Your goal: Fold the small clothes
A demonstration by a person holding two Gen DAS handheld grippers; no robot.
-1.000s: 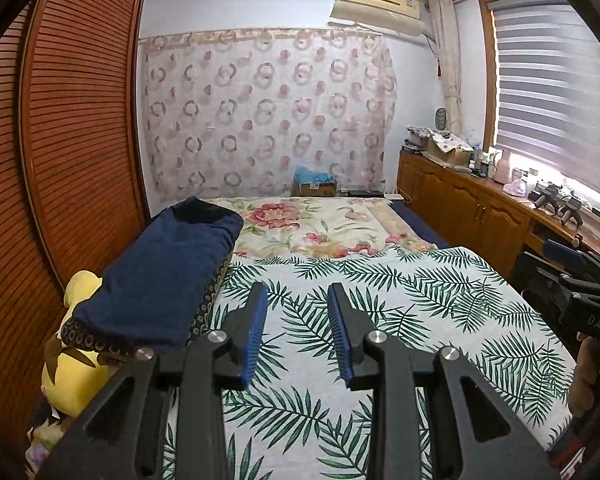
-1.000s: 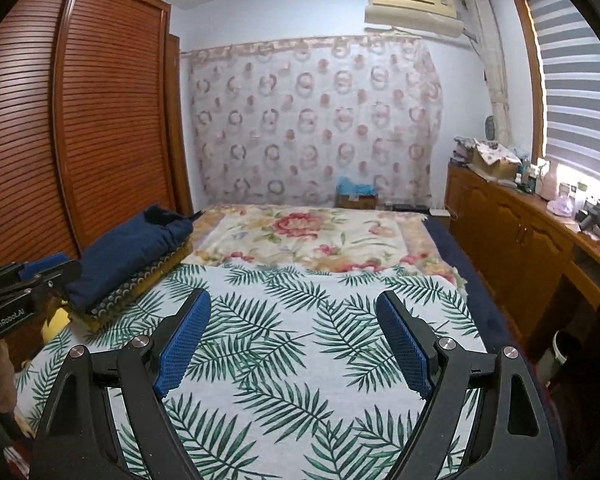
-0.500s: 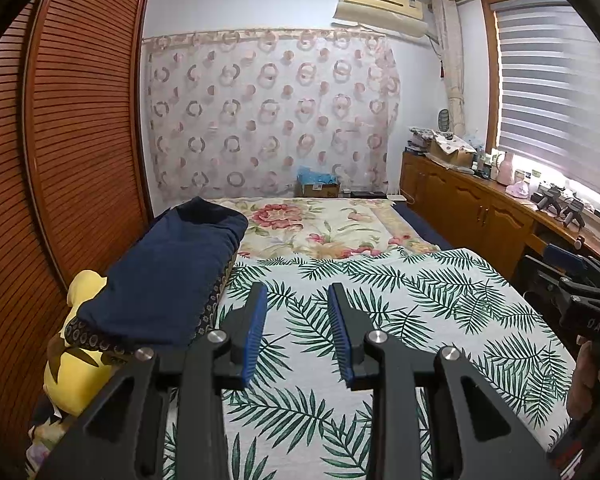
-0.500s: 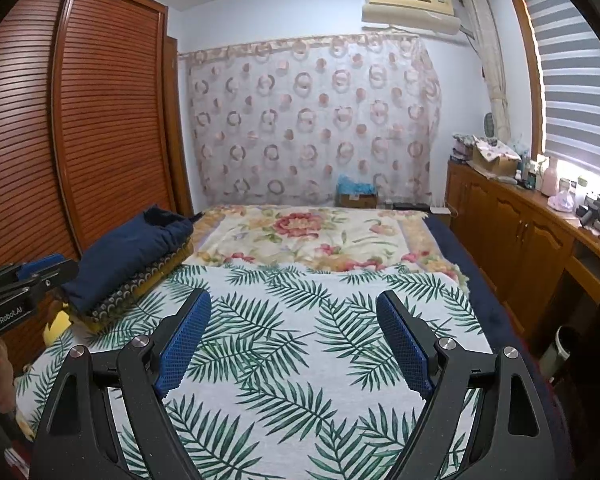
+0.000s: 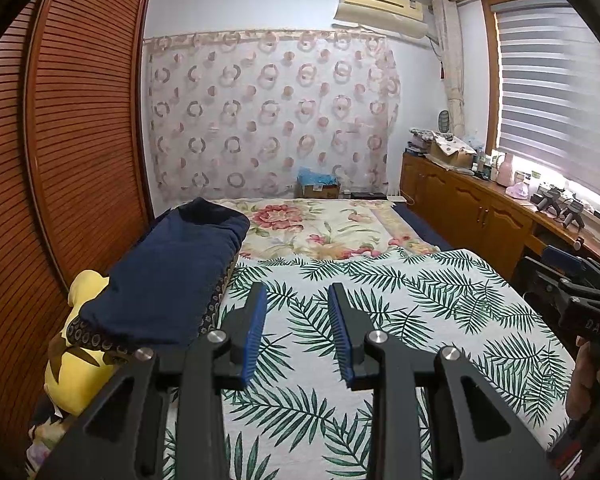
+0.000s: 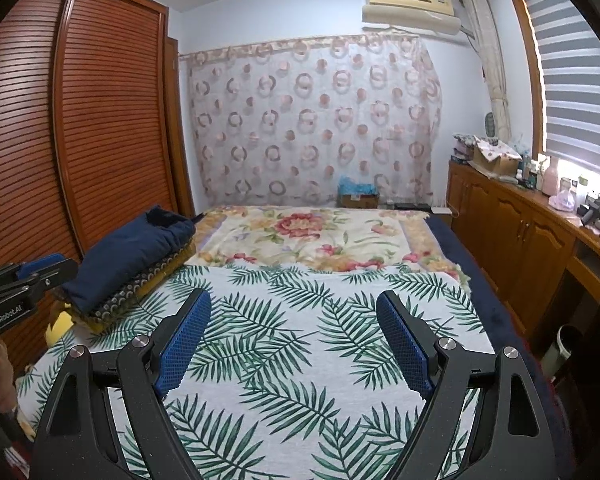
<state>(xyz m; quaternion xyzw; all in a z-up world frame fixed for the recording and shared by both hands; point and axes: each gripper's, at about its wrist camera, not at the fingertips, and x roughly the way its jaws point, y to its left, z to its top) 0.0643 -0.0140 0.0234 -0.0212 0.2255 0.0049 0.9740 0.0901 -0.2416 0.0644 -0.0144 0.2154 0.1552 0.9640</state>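
Not much has changed over the last second: you've only tipped both cameras up a touch. Your left gripper (image 5: 296, 328) stays narrowly parted with nothing in it, and your right gripper (image 6: 294, 342) gapes wide, empty too. No small clothes on the palm-leaf sheet (image 6: 300, 320); the folded navy stack (image 5: 168, 276) sits at its left edge.

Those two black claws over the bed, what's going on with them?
A person holds a claw in each hand above the leaf-print bedspread. The left claw is open a little, the right claw wide, and neither grips anything. Folded dark blue cloth lies stacked at the bed's left edge. No small clothes are being handled right now.
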